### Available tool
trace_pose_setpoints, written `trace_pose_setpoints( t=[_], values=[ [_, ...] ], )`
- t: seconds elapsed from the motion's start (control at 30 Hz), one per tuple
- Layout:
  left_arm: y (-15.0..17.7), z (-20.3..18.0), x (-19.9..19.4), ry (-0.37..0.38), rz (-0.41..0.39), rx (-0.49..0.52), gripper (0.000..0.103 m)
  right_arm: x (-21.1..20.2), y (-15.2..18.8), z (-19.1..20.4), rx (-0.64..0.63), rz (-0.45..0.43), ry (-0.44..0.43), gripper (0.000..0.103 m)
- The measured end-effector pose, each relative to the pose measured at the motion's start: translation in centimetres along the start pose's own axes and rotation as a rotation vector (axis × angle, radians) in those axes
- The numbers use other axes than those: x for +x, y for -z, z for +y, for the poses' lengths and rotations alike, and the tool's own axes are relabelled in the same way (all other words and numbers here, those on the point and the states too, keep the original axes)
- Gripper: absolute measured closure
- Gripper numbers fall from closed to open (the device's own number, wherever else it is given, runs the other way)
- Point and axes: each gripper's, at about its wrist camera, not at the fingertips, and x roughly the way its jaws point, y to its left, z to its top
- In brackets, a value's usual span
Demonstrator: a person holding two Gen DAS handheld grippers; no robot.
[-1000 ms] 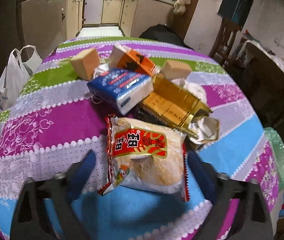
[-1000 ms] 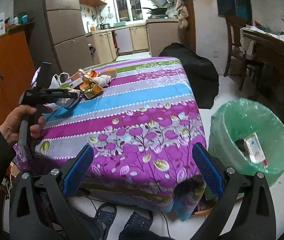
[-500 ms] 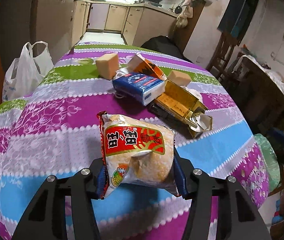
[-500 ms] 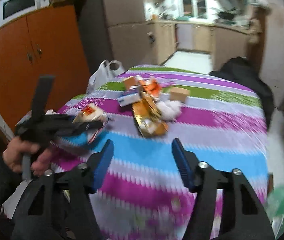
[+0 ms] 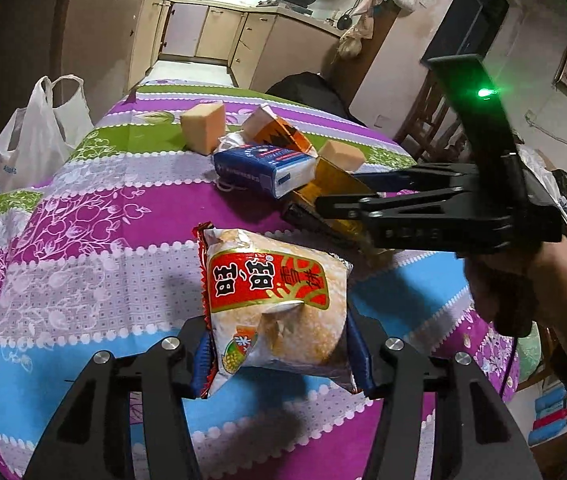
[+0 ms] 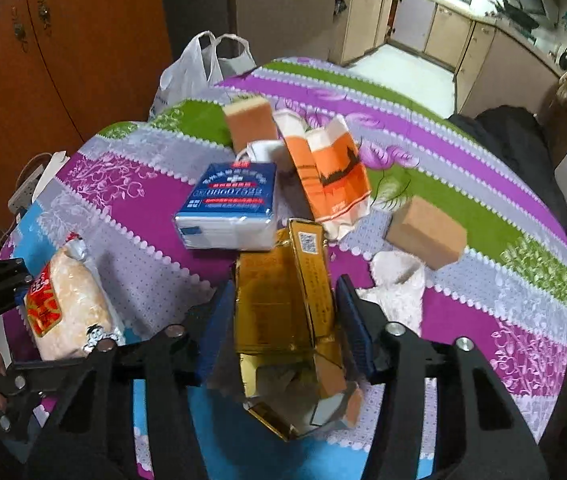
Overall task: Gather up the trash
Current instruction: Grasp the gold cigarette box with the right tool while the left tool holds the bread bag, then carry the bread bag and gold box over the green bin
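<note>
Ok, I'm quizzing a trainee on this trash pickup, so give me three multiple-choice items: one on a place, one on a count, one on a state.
1. Where is the gold box? A on a chair; B between the right tongs; C on the floor.
2. How many tan blocks? A one; B two; C four.
3. The snack bag is: A gripped by the left tongs; B lying loose; C torn in half.
Answers: B, the jaws have just been closing on its sides; B, two show, set apart; A, the jaws have just closed and the pads press both edges.
</note>
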Motion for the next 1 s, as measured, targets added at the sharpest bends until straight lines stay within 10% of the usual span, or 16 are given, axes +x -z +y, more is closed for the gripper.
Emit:
trace_pose_setpoints(
  t=[0.6,1.0],
  values=[
    [-1.0,-3.0,-2.7,0.009,-0.064,0.006,0.048,-13.1,4.8,-0.3,0.207,-0.308,-0.004,0.057],
    [-3.2,-15.6,-4.8,0.155,-0.112,0.202,0.048,-25.8,13.3,-5.9,0.408,-0.412,0.254,0.057]
  ],
)
